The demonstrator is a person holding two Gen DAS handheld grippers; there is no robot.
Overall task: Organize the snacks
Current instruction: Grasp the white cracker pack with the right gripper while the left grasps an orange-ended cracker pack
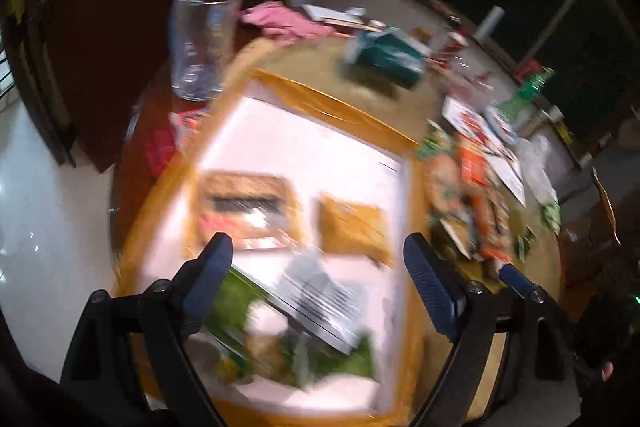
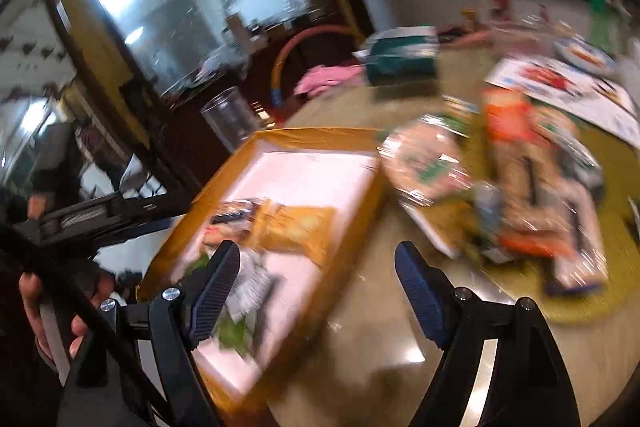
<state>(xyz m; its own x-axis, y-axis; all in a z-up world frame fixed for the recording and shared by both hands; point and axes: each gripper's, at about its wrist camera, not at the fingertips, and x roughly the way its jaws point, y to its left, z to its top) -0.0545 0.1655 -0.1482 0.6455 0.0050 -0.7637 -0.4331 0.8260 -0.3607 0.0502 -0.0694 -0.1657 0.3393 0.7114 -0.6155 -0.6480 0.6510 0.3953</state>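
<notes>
A clear glass (image 1: 203, 43) stands at the left, just beside the orange-edged box (image 1: 328, 99). The left gripper (image 1: 318, 281) hangs wide open over the box, holding nothing. Inside lie what looks like blurry snack packs (image 1: 248, 211). The right gripper (image 2: 318, 281) is open too. More snacks (image 2: 520, 187) are piled on the table (image 2: 380, 327) at the right.

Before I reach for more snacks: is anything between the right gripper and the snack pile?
Nothing visible. The right gripper is open and empty; only bare table lies between it and the snack pile, beside the box.
</notes>
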